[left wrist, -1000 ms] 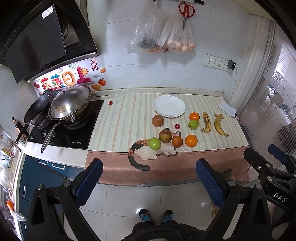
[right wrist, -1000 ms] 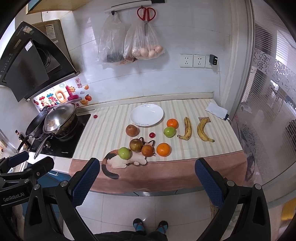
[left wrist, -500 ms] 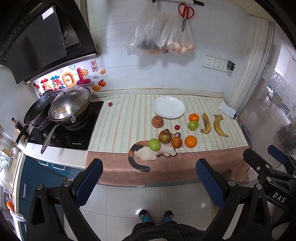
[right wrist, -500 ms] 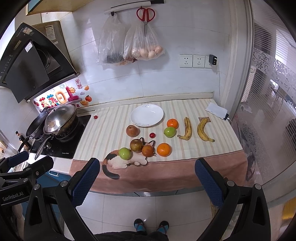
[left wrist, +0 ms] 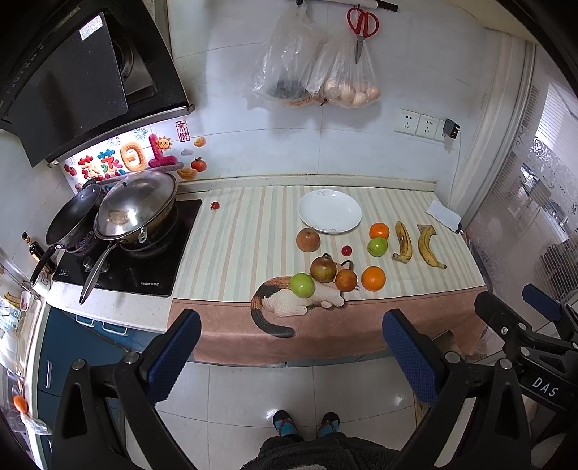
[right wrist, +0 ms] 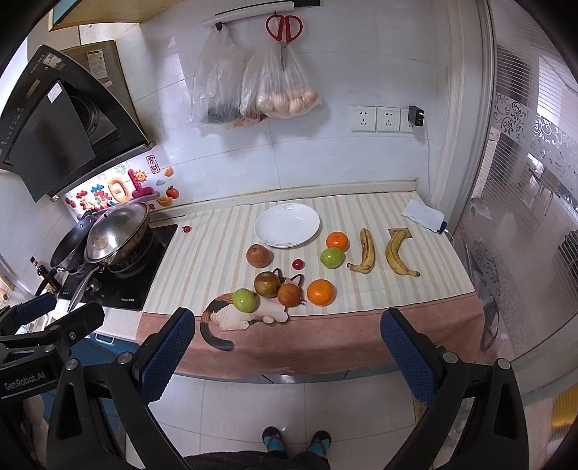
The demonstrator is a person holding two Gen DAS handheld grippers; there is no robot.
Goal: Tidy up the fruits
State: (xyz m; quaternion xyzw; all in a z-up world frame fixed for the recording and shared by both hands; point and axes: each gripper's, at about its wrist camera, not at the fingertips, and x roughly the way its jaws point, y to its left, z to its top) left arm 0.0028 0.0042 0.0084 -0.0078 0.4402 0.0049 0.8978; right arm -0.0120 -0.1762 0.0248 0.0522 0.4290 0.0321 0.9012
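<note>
Both grippers are held up high, well back from the counter, over the white floor tiles. The left gripper (left wrist: pixel 289 347) is spread wide and nothing is held between its blue pads (left wrist: pixel 173 352). The right gripper (right wrist: pixel 285 347) is spread wide too, and it is empty.

A striped cloth (left wrist: pixel 245 249) with a cat picture (left wrist: pixel 285 305) is laid over the counter. A white plate (left wrist: pixel 329 216) is seen at the far side of the cloth, and nothing is on it.

The fruits are spread out on the cloth, near the plate. A brown pear (left wrist: pixel 307 239) is placed just near and left of the plate. A small red tomato (left wrist: pixel 346 250) is seen to its right. An orange (left wrist: pixel 379 230) is set to the right of the plate, and a green apple (left wrist: pixel 377 247) is touching it on the near side. Two bananas (left wrist: pixel 415 244) are laid side by side further right, a little apart.

Four fruits are lined up at the near edge: a green apple (right wrist: pixel 245 299) on the cat picture, a brown fruit (right wrist: pixel 267 284), a reddish-brown fruit (right wrist: pixel 289 294) and an orange (right wrist: pixel 320 292). The first three are touching each other.

Another tiny tomato (right wrist: pixel 186 228) is left alone by the stove (right wrist: pixel 119 285), far to the left. Two pans (right wrist: pixel 108 238) are set on the stove. Bags (right wrist: pixel 253 86) and red scissors (right wrist: pixel 284 29) are hung on the wall.
</note>
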